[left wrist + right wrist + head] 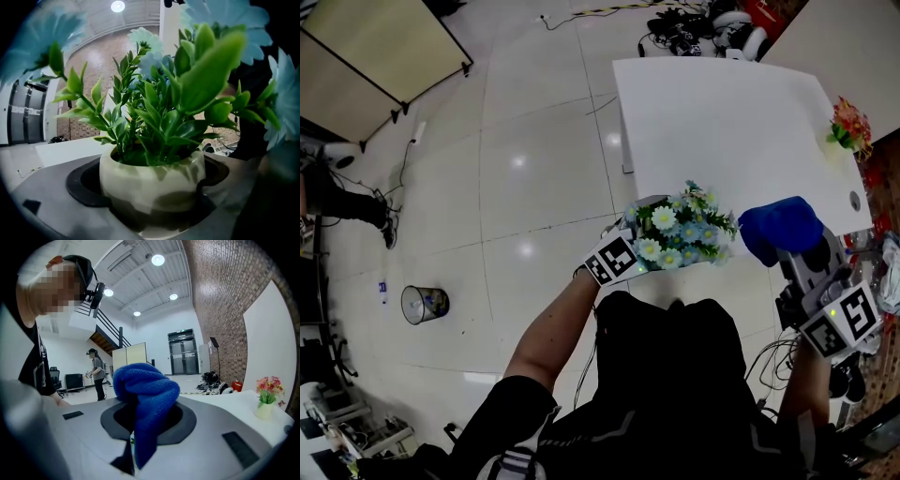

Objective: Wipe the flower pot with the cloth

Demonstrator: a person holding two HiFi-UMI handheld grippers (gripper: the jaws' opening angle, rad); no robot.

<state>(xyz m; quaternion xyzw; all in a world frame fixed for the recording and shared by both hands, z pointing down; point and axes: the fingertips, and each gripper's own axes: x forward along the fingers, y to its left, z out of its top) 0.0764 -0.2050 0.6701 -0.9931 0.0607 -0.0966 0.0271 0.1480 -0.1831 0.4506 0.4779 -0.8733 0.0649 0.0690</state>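
My left gripper (pixel 639 246) is shut on a small cream flower pot (pixel 152 180) with green leaves and pale blue daisies (pixel 682 228). The pot is held in the air in front of the table's near edge. In the left gripper view the pot fills the space between the jaws (pixel 150 197). My right gripper (pixel 802 258) is shut on a blue cloth (pixel 780 228), bunched above the jaws just right of the flowers. The right gripper view shows the cloth (pixel 145 399) hanging down between the jaws (pixel 140 437).
A white table (pixel 722 122) lies ahead. Near its right edge stands a second small pot with pink and orange flowers (pixel 848 127). Cables and gear (pixel 703 28) lie on the floor beyond it. A wire bin (pixel 425 304) stands at the left. A person (pixel 97 373) stands far off.
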